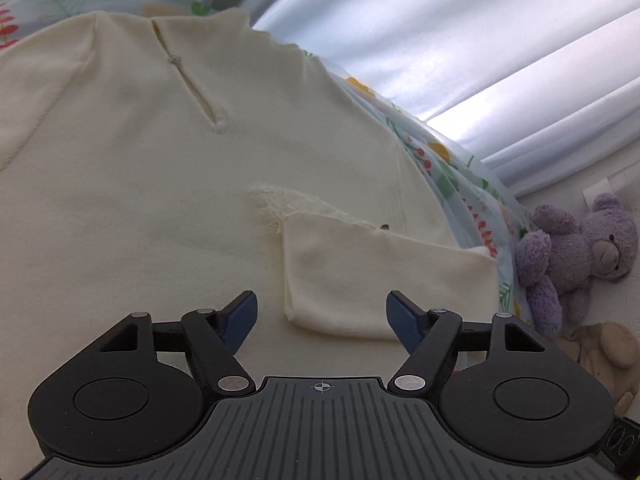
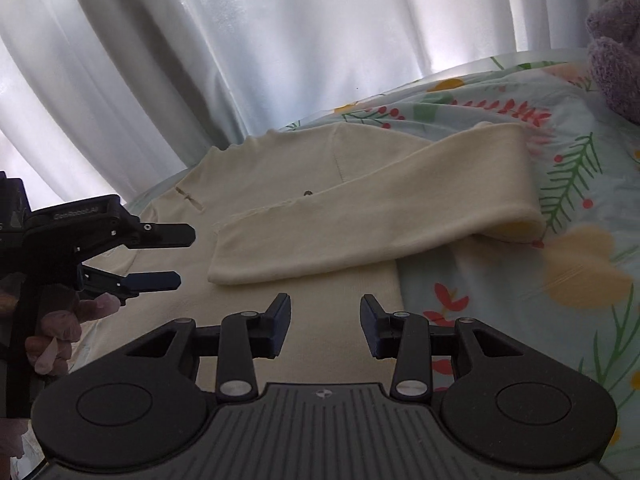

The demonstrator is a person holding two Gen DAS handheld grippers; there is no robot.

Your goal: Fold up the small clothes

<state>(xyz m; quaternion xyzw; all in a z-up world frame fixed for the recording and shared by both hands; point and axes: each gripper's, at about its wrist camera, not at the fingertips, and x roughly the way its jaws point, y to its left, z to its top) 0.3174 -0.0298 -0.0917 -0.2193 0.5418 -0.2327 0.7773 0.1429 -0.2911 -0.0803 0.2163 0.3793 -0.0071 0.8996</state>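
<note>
a cream top (image 1: 160, 184) lies spread flat on a bed covered by a floral sheet (image 2: 520, 280), pale blue with red, green and yellow plant prints. a short slit (image 1: 192, 88) runs down from the neckline at the far edge of the top. one sleeve (image 2: 380, 216) is folded back across the body of the top, its cuff end (image 1: 360, 280) lying on the cream cloth and its bend reaching out over the sheet.

left gripper (image 1: 322, 314): hovers over the top, jaws apart, the sleeve's cuff end lying in line with the gap; the blue pads (image 1: 244, 312) press on nothing. in the right wrist view the same gripper (image 2: 182, 256) enters from the left edge, held by a person's hand (image 2: 60, 328), its fingers pointing toward the sleeve end and near it.

right gripper (image 2: 325, 320): jaws partly apart, nothing between them, over the lower part of the top beside its edge, close to the folded sleeve.

white curtains (image 2: 240, 60) hang behind the bed. a purple teddy bear (image 1: 576, 256) sits just beyond the sheet's edge, with a beige soft toy (image 1: 604, 356) beneath it.
</note>
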